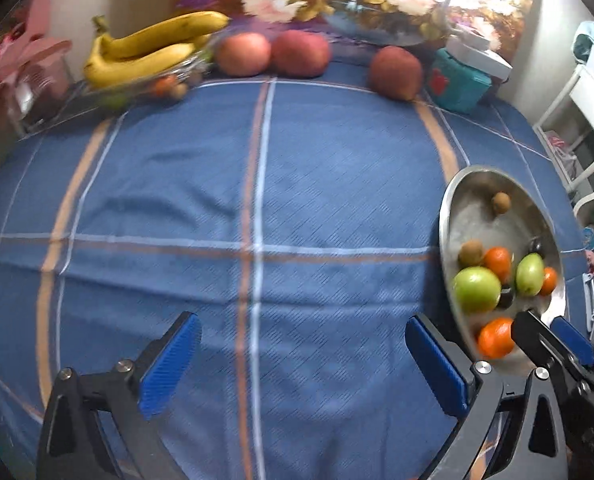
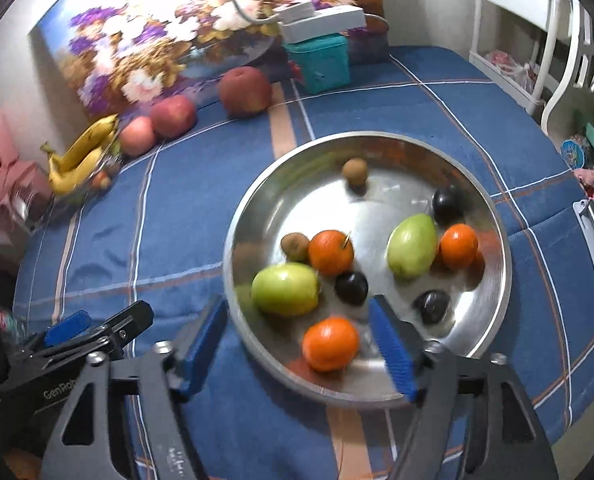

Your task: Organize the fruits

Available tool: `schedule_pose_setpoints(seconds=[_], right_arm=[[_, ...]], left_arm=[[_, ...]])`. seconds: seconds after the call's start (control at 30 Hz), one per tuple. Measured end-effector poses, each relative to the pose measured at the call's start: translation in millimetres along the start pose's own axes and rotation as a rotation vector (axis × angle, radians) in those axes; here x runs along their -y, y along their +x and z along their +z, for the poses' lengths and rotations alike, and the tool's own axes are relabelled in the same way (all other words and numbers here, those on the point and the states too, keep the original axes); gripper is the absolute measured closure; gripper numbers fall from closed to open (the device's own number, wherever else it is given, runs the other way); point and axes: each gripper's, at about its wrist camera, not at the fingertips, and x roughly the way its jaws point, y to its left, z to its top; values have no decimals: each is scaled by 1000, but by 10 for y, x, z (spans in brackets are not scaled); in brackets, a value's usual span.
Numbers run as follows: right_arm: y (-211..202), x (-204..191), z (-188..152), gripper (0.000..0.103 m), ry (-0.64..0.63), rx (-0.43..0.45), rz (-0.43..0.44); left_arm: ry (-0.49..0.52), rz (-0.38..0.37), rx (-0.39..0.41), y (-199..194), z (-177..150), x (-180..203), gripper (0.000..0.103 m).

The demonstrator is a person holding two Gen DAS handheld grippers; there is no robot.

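Note:
A steel dish (image 2: pixel 497 240) on the blue checked cloth holds two green fruits (image 2: pixel 285 289), three oranges, small brown kiwis (image 2: pixel 354 170) and dark plums (image 2: pixel 351 287). My right gripper (image 2: pixel 299 344) hangs open over the dish's near edge. One orange (image 2: pixel 329 344) lies in the dish between its blue pads, and neither pad touches it. My left gripper (image 1: pixel 303 360) stands wide open above bare cloth, left of the dish (image 1: pixel 447 208), with nothing between its fingers. Bananas (image 1: pixel 153 48) in a glass bowl and three red apples (image 1: pixel 301 53) sit at the table's back.
A teal box (image 2: pixel 321 64) with white boxes on top stands at the back, in front of a flower painting (image 2: pixel 145 40). Pink items (image 1: pixel 25 64) crowd the back left corner. A white chair (image 2: pixel 569 80) stands beyond the table's right edge.

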Motion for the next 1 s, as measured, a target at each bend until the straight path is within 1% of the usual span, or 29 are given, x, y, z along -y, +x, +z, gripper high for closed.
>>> schedule_pose_setpoints(seconds=[0.03, 0.13, 0.2, 0.23, 0.27, 0.3, 0.33, 0.47, 0.53, 0.6, 0.77, 0.9, 1.0], right_arm=[[-24, -26, -54, 15, -12, 1, 3], [-87, -80, -177, 14, -38, 11, -1], [-121, -116, -231, 13, -56, 20, -8], [-137, -134, -253, 12, -66, 25, -12], [-153, -149, -269, 11, -74, 30, -16], [-165, -158, -273, 8, -77, 35, -19], [-182, -166, -273, 8, -79, 44, -20], [-180, -175, -281, 8, -79, 42, -26], [-170, -178, -283, 8, -82, 36, -26], [-162, -186, -283, 8, -87, 32, -29], [-141, -211, -290, 8, -104, 25, -36], [-139, -222, -295, 8, -107, 25, -39], [-132, -226, -301, 8, -106, 21, -43]], left_arm=[[-11, -3, 0, -34, -39, -44, 0], [-27, 9, 18, -148, -120, -139, 0], [-16, 53, 43, -251, -155, -156, 0], [-9, 100, 59, -302, -188, -166, 0], [-7, 128, 69, -334, -215, -173, 0], [-9, 147, 78, -359, -242, -184, 0], [-15, 155, 80, -385, -262, -183, 0], [-56, 147, 65, -397, -279, -236, 0], [-69, 154, 54, -398, -276, -251, 0], [-70, 166, 46, -371, -280, -260, 0], [-66, 163, 41, -377, -287, -245, 0], [-64, 183, 32, -365, -287, -237, 0], [-67, 176, 27, -363, -290, -241, 0]])
